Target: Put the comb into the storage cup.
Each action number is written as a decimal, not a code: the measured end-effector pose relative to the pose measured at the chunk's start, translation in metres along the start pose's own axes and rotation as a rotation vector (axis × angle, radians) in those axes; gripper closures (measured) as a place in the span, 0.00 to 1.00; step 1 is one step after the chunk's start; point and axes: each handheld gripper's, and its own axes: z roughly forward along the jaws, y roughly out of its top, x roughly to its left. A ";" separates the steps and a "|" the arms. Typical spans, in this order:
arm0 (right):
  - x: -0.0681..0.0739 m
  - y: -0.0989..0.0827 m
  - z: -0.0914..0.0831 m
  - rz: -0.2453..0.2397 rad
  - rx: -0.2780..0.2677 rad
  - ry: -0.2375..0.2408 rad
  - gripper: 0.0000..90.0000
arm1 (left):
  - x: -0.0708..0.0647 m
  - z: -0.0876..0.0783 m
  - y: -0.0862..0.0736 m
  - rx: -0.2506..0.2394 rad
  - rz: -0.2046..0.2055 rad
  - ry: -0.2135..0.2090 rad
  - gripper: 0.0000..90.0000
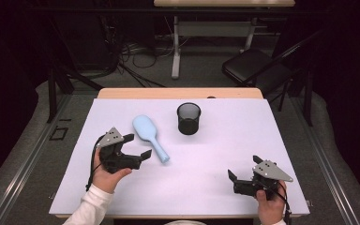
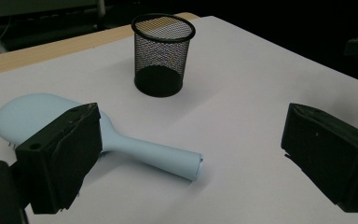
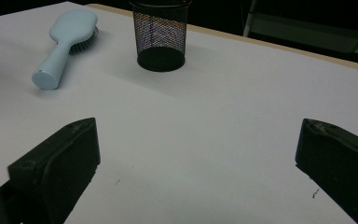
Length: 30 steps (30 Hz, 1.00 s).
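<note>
A pale blue hairbrush [image 1: 149, 135] lies bristles down on the white table top [image 1: 225, 140], handle toward the near side. Behind and right of it stands a black mesh cup [image 1: 189, 118], upright. My left gripper [image 1: 137, 146] is open just left of the brush handle, jaws apart and holding nothing. In the left gripper view the hairbrush [image 2: 121, 140] lies partly behind the left jaw, with the mesh cup [image 2: 162, 56] beyond. My right gripper [image 1: 243, 168] is open near the front right corner, far from both objects. Its view shows the hairbrush [image 3: 65, 44] and mesh cup [image 3: 161, 35] ahead.
The white surface ends in a wooden strip [image 1: 178, 93] at the far side. Beyond it stand a table leg [image 1: 176, 47], cables and a black chair [image 1: 255, 65] on the floor. Open table lies between the two grippers.
</note>
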 end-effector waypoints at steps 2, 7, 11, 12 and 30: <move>0.000 0.000 0.000 -0.001 0.001 0.000 0.00 | 0.001 0.002 0.001 0.005 -0.002 0.008 0.06; -0.001 0.000 0.000 0.000 0.002 0.002 0.00 | 0.003 0.006 0.003 0.012 -0.005 0.033 0.07; -0.001 -0.001 0.001 -0.001 0.000 0.001 0.00 | 0.007 0.008 0.005 0.022 -0.017 0.037 0.10; -0.001 -0.001 0.001 0.001 0.000 0.001 0.00 | 0.008 0.009 0.005 0.024 -0.024 0.038 0.12; -0.002 -0.002 0.003 -0.001 0.013 0.004 0.00 | 0.020 0.022 0.012 0.019 -0.073 0.018 0.29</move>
